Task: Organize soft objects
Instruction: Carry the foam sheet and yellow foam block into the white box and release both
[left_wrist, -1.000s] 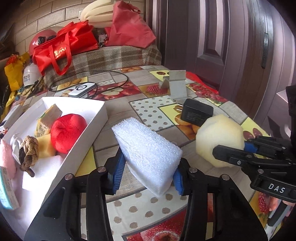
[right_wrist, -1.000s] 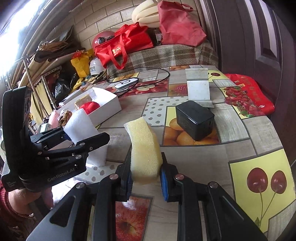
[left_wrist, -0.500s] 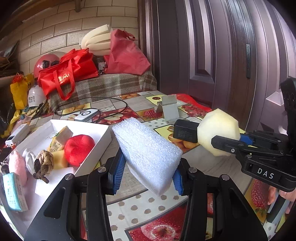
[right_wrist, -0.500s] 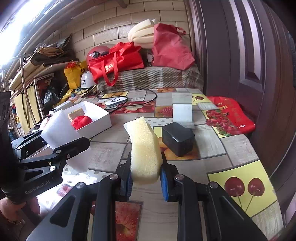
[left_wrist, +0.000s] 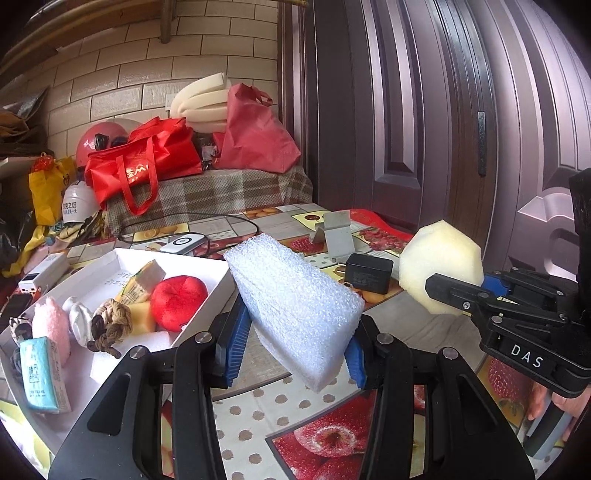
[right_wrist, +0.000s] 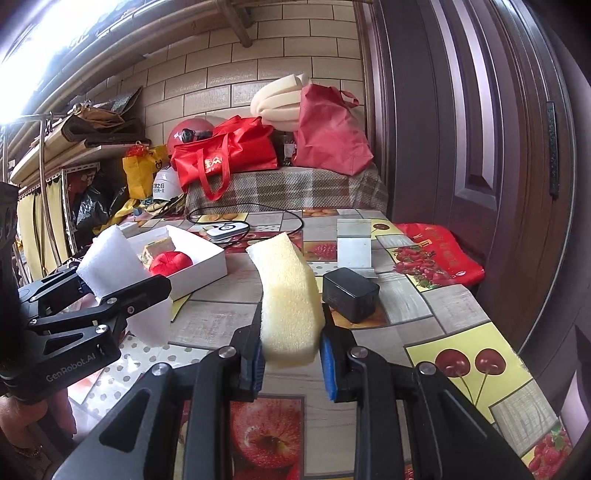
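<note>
My left gripper (left_wrist: 293, 350) is shut on a white foam block (left_wrist: 295, 306) and holds it in the air above the table, just right of the white box (left_wrist: 207, 266). The box holds a red plush ball (left_wrist: 177, 301), a knotted rope piece (left_wrist: 110, 326), a pink fluffy piece (left_wrist: 50, 326) and other soft items. My right gripper (right_wrist: 291, 356) is shut on a yellow sponge (right_wrist: 290, 295), also lifted above the table. In the right wrist view the left gripper (right_wrist: 122, 299) with the white foam (right_wrist: 107, 258) is at the left, by the box (right_wrist: 199, 264).
A black power adapter (right_wrist: 349, 293) and a grey phone stand (right_wrist: 354, 243) sit on the fruit-patterned tablecloth (right_wrist: 469, 354). A white remote with a black cable (left_wrist: 183, 242) lies behind the box. Red bags (left_wrist: 144, 166) and a dark door (left_wrist: 424, 110) stand beyond the table.
Both grippers have risen with their foam pieces, so the table looks farther below and more of the wall and door shows. Both grips are unchanged.
</note>
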